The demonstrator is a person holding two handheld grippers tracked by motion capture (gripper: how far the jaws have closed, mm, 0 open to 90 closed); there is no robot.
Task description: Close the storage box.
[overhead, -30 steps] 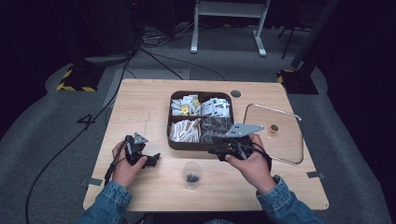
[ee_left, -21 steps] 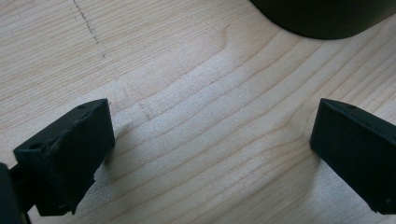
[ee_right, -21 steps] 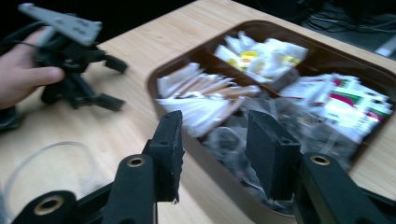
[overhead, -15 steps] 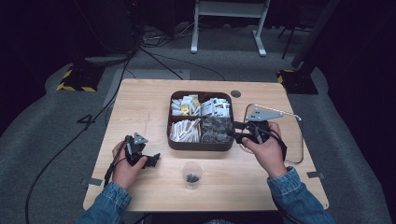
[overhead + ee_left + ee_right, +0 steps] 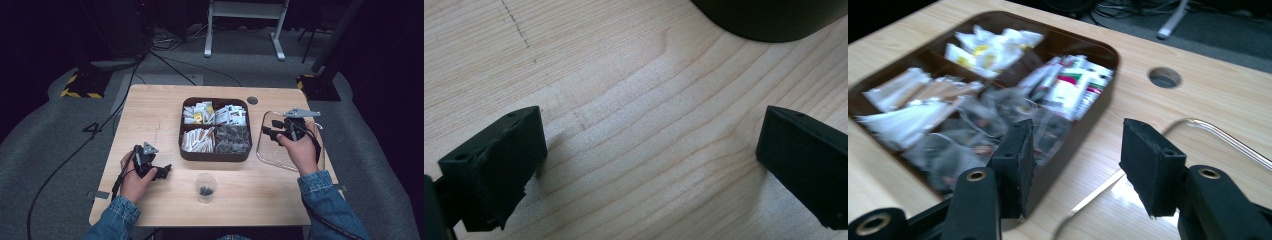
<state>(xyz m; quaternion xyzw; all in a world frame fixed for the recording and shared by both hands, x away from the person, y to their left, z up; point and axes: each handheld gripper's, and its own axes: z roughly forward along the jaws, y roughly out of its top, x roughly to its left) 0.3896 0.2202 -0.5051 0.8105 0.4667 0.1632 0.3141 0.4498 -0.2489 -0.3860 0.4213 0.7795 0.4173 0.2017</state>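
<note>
Beyond the right gripper (image 5: 1075, 167), its jaws parted and empty above the clear lid (image 5: 280, 160), sits the sachet tray (image 5: 215, 156); apparently between steps, it must next reach back. Left gripper (image 5: 649, 165) rests wide open on the table (image 5: 624, 100).

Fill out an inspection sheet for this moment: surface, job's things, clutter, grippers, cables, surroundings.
Surface: light wooden table, with a round hole near its far edge.
Job's things: dark four-compartment tray holding packets and sachets; clear lid flat on the table to its right; small clear cup with dark bits, nearer the person.
Clutter: nothing seen.
Grippers: left gripper open, empty, low over bare wood; right gripper open, empty, over the lid's edge beside the tray.
Cables: left gripper's cable runs off the table's left side across the floor.
Surroundings: grey carpet, hazard-striped bases, white stand legs.
</note>
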